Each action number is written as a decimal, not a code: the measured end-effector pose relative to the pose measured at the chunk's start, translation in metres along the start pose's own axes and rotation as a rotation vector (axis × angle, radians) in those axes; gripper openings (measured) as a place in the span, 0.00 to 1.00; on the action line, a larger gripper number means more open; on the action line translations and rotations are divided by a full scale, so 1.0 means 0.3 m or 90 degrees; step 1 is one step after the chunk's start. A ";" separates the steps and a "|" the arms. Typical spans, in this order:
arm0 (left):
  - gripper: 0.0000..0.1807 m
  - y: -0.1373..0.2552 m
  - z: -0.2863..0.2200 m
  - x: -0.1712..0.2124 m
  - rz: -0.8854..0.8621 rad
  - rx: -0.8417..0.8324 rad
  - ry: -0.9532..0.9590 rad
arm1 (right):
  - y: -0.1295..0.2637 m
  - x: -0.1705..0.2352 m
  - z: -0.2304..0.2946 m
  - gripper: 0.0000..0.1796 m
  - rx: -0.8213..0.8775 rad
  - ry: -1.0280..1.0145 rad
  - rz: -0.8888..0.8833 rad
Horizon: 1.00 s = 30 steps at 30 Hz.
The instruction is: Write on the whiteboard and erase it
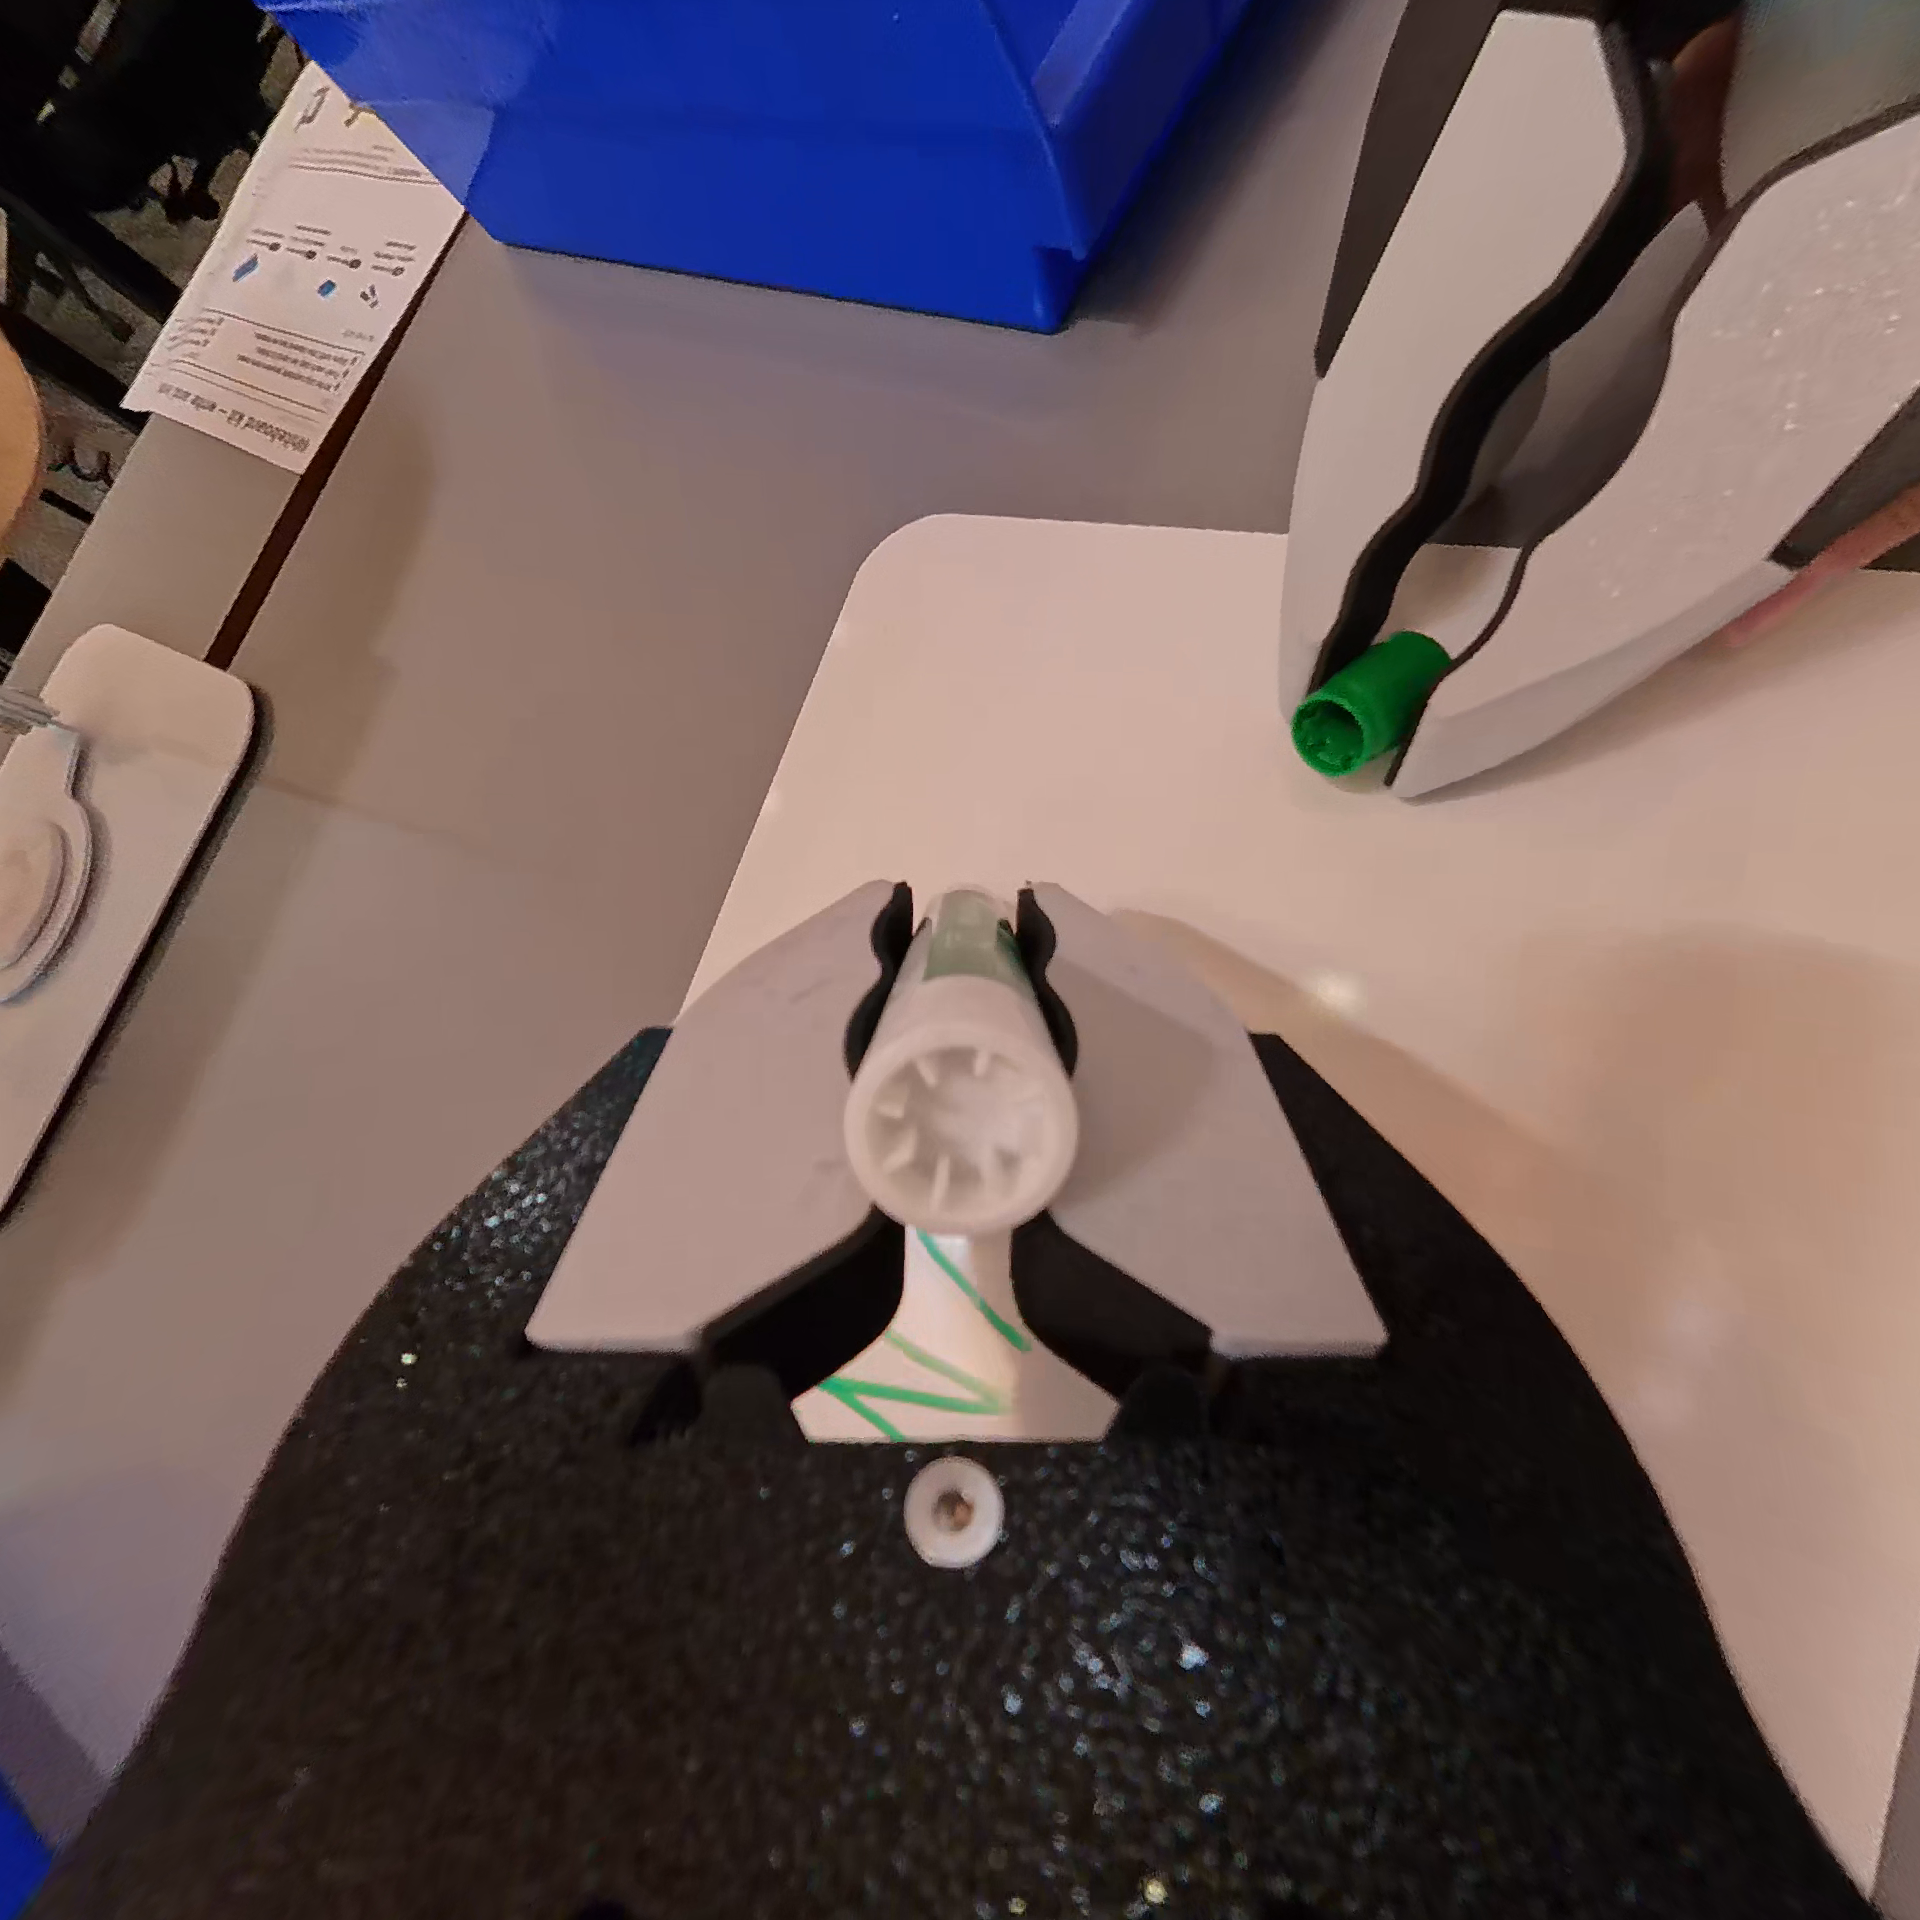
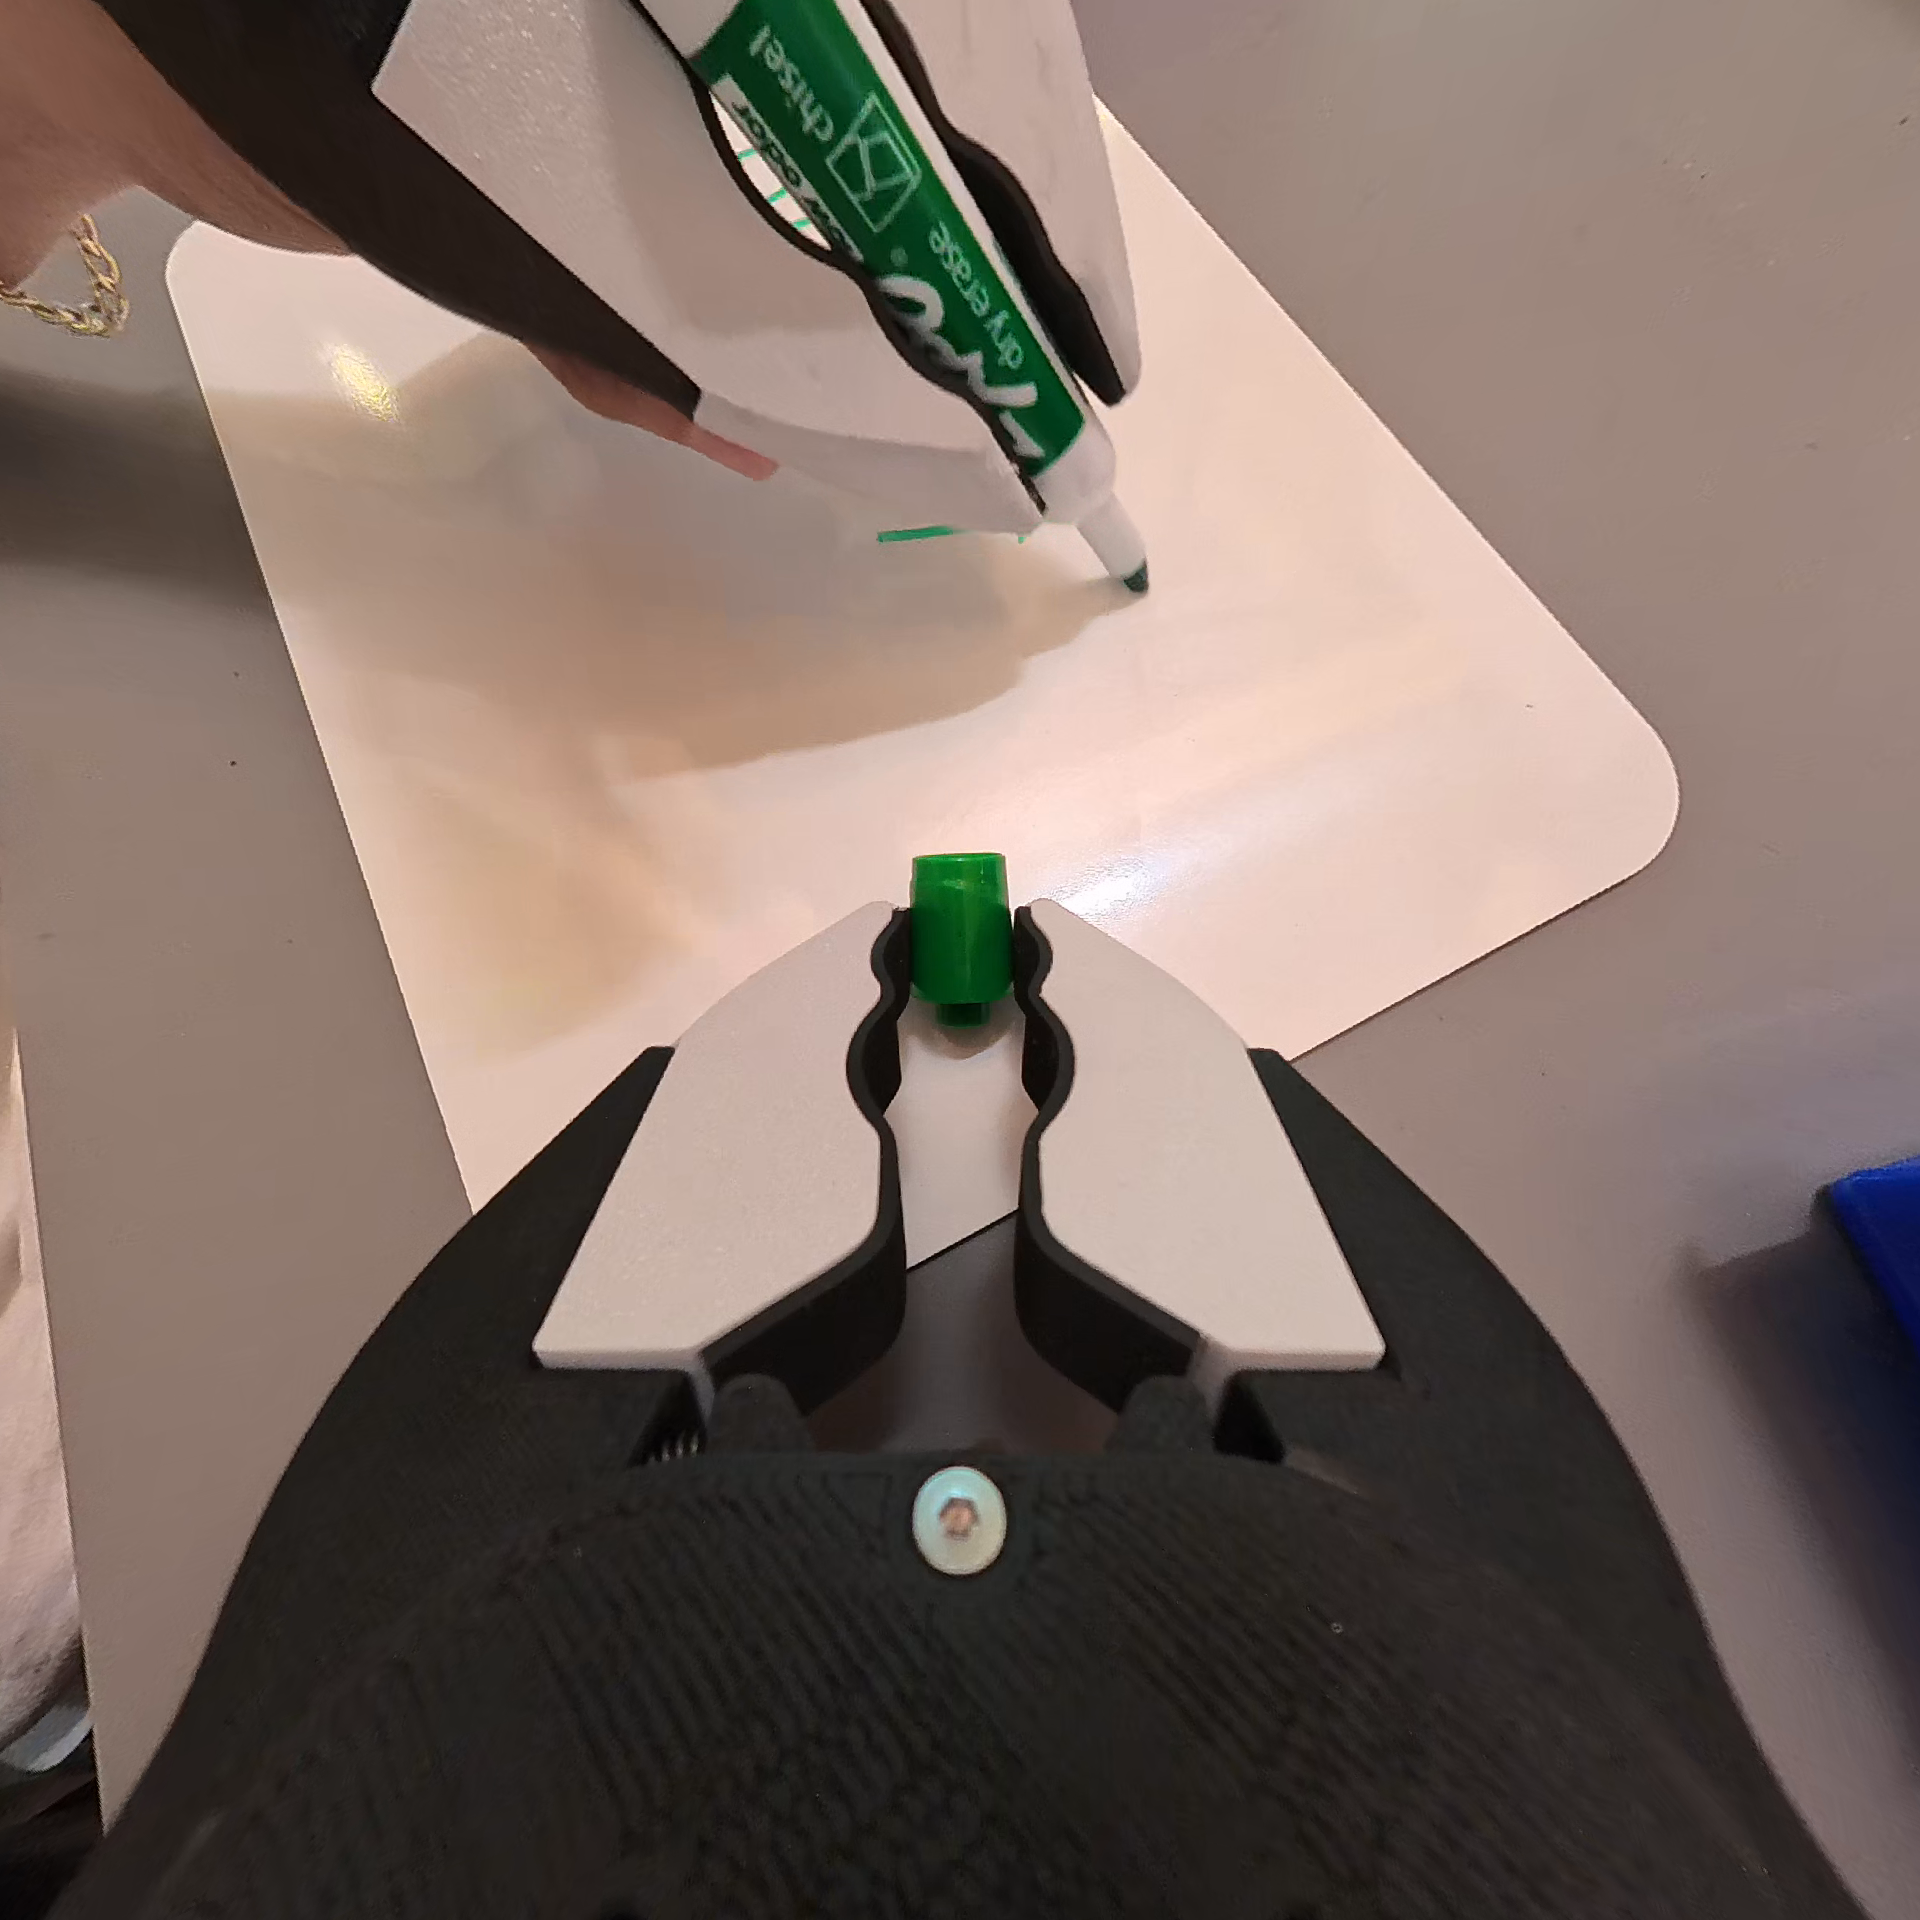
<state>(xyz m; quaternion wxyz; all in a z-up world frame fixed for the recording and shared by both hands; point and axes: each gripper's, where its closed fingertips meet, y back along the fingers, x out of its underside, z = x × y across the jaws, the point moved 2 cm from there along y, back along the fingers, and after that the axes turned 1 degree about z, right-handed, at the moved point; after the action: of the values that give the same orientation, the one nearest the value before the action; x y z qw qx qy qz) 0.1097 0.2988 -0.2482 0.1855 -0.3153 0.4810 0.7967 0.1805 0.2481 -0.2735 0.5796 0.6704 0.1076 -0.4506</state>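
Two risks weigh most, and both start with the glossy white whiteboard with rounded corners (image 2: 1299, 727), which lies loose and flat on the grey tabletop (image 1: 520, 540). Nothing pins it, so a hard sideways stroke could probably slide it toward the blue plastic bin (image 1: 790, 156) or skew your line.

Your left gripper (image 1: 961, 904), white-fingered on a black body, pinches the green-labelled white dry-erase marker (image 2: 914, 239) along its barrel, tilted, with the dark green tip (image 2: 1132, 582) at or just above the board beside the green zigzag strokes (image 1: 925, 1382). From these views you cannot tell whether the tip actually touches. Press too steeply and the barrel could slip back through the jaws; the low side of the gripper is also close enough to the fresh ink to smear it.

Your right gripper (image 2: 961, 914) is clamped on the small green marker cap (image 2: 958, 935), held only at the fingertips, low over the board's near corner. That shallow hold could let the cap twist or drop if you relax your squeeze, and recapping would then need a fresh pickup.

No eraser can be identified in either view, so erasing looks some way off.
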 end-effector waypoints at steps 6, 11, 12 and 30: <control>0.11 -0.022 -0.013 -0.026 -0.009 0.007 -0.005 | 0.000 0.000 0.000 0.11 0.000 0.000 0.000; 0.11 -0.008 -0.023 -0.018 -0.007 0.017 -0.002 | 0.000 -0.001 -0.001 0.11 0.000 0.000 0.000; 0.11 0.000 -0.028 -0.014 -0.005 0.021 -0.002 | 0.000 -0.001 -0.001 0.11 0.000 0.000 0.000; 0.11 0.101 -0.093 0.043 0.016 0.033 -0.004 | 0.000 0.000 -0.001 0.11 0.000 0.001 0.000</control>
<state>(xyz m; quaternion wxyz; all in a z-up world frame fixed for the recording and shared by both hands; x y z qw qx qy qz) 0.0912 0.2600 -0.2468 0.1852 -0.3017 0.5048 0.7873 0.1808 0.2484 -0.2734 0.5797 0.6706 0.1079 -0.4500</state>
